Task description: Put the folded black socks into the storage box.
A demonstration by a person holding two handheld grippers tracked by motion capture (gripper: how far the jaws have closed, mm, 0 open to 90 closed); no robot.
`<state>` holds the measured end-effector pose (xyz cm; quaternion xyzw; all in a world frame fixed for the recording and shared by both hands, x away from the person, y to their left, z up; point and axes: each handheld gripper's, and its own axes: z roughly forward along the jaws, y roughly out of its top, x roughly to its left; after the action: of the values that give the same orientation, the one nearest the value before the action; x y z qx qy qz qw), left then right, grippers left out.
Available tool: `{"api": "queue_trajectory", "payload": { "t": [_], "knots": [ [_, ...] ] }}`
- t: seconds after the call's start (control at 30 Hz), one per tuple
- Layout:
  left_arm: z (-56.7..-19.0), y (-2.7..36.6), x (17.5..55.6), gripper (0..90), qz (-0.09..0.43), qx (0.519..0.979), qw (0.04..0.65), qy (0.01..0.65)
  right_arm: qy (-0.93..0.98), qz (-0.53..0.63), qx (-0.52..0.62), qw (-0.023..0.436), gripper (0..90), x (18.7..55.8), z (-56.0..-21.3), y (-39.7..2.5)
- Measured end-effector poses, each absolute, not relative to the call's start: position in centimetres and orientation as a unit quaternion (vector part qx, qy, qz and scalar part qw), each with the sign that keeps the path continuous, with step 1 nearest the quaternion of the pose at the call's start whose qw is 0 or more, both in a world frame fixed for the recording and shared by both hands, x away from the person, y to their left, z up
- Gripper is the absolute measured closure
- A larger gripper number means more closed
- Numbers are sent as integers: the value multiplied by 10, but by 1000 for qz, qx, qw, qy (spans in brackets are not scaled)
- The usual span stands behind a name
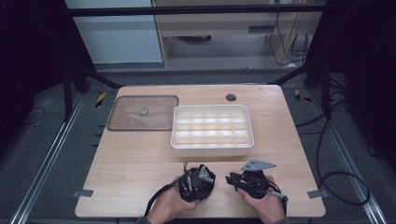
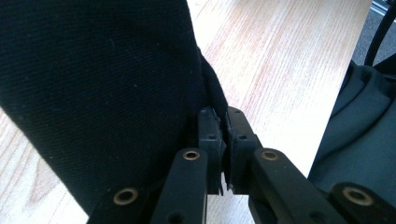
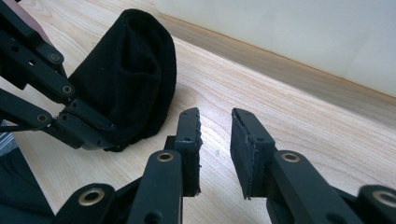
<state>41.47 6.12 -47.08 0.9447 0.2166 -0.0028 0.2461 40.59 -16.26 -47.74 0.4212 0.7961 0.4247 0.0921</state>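
High view: we see left gripper point(image 1: 201, 173) and right gripper point(image 1: 232, 179) low centre of frame, black sock point(image 1: 205, 179) bunched between them; white divided tray point(image 1: 212, 130) above, clear lid point(image 1: 143, 113) upper left; wooden table point(image 1: 130, 163), dark room beyond.

Left gripper view: jaws pinch sock point(image 2: 102, 84) edge at centre.

Right gripper view: jaws narrowly apart, empty; sock point(image 3: 128, 74) upper left. We judge right should grip free edge squarely before lifting.

Black cloth point(image 3: 126, 79): matt knit w/ fine ribbed weave. Table point(image 1: 140, 163): light wood, smooth, visible grain. Left hand-held gripper point(image 2: 223, 140) & right hand-held gripper point(image 3: 215, 140): matt black plastic links w/ brass-look rivets, rough pads. Organizer box point(image 1: 212, 150): smooth white plastic. Lid point(image 1: 143, 113): clear, brownish plastic.
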Motion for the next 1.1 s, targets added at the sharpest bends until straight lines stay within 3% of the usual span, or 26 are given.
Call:
{"api": "queue_trajectory", "payload": {
  "t": [1.1],
  "knots": [
    [-472, 64, 414, 861, -5, 939, 258, 227, 797, 419, 426, 87, 714, 408, -481, -163]
  ]
}}
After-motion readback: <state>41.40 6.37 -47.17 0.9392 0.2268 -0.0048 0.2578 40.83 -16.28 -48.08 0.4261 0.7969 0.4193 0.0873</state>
